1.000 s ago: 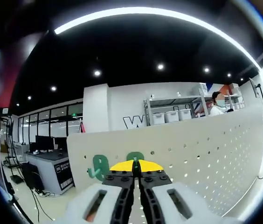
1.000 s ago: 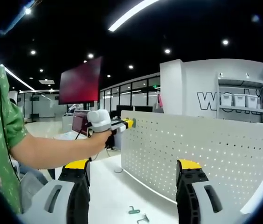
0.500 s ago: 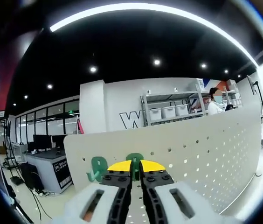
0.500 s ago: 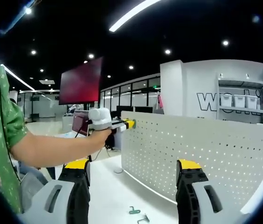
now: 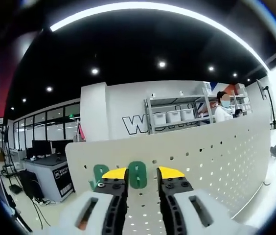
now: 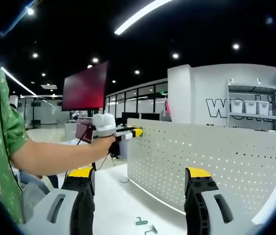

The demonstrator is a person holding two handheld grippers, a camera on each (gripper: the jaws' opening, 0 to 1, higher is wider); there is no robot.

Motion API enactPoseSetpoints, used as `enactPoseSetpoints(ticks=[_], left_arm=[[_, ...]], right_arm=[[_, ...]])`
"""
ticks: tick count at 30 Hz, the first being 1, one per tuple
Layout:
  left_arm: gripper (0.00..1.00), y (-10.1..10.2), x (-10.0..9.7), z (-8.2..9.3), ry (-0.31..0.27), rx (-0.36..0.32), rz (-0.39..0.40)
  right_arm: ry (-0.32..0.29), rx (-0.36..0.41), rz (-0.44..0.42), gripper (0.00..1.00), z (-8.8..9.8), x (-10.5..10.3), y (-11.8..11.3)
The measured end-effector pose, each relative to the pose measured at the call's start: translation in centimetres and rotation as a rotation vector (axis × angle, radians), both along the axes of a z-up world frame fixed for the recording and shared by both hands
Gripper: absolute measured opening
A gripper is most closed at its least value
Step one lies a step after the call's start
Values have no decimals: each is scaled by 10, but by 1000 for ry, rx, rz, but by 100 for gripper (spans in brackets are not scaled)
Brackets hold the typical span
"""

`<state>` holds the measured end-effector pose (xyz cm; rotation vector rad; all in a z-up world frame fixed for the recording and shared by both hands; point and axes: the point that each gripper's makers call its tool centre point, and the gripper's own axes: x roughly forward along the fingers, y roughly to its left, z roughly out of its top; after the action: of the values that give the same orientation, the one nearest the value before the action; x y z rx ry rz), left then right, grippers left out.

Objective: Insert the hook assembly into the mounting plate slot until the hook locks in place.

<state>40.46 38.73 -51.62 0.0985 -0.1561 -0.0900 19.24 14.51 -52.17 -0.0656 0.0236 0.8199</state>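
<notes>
A white pegboard mounting plate (image 5: 211,161) stands upright on the table. One green hook (image 5: 138,177) sits on its upper left part, between the spread yellow tips of my left gripper (image 5: 143,173), which is open. A second green hook (image 5: 99,172) hangs just left of it, partly behind the left jaw. In the right gripper view the pegboard (image 6: 216,156) stands ahead, and a hand holds the left gripper (image 6: 137,131) at its top left corner. My right gripper (image 6: 139,174) is open and holds nothing, well short of the board.
Two small loose hooks (image 6: 140,221) lie on the white table (image 6: 113,205) before the board. A person's arm in a green sleeve (image 6: 1,147) reaches in from the left. Behind are shelves with bins (image 5: 172,116), desks and a red screen (image 6: 85,85).
My left gripper's jaws have opened and let go of the green hook, which stays on the pegboard. The right gripper has not moved.
</notes>
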Motion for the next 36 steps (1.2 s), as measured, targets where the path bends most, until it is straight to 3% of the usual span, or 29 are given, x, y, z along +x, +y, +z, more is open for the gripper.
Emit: enactPoseSetpoints(ticks=[20, 36], left_arm=[[32, -4, -35, 0, 9, -14, -45], [37, -29, -72, -32, 116, -5, -178]], right_arm=[[-8, 1, 14, 76, 2, -7, 3], [14, -13, 32, 76, -9, -12, 9]])
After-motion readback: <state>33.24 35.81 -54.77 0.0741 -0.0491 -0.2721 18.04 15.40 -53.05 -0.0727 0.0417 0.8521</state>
